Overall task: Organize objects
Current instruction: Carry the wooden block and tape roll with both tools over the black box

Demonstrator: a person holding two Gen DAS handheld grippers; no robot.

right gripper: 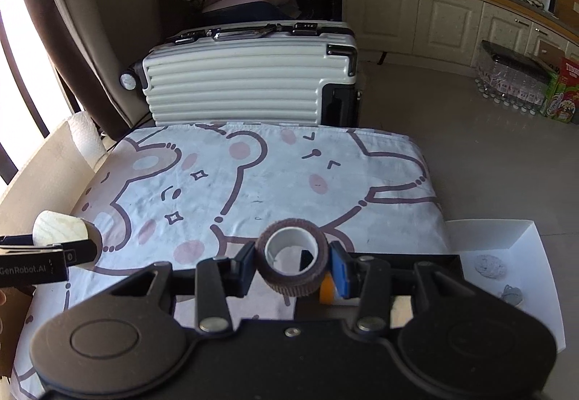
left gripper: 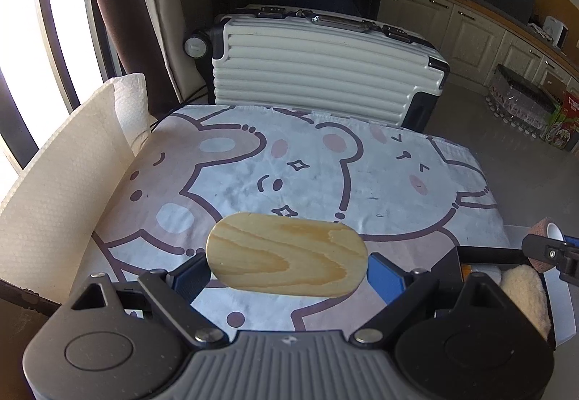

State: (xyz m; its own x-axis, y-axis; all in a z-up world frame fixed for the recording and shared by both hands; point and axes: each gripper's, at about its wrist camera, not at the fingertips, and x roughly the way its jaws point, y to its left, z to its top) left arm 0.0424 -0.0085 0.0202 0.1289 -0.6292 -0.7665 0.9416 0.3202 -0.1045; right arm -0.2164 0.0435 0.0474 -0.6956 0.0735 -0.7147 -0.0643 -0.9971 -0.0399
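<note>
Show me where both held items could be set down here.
The bear-print cloth is bare between the suitcase and the grippers. Crowded spots: the paper towel along its left edge and the white tray at right.

So the desk (left gripper: 362, 183) was covered with a pale blue cloth (right gripper: 275, 183) printed with cartoon bears, a bit grubby with dark smudges here and there. Most of the cloth was bare. Along its left edge a strip of white paper towel (left gripper: 54, 197) stood up, running back to a roll at the far left corner. A white shallow box (right gripper: 535, 273) sat at the near right, touching the desk's right edge.
</note>
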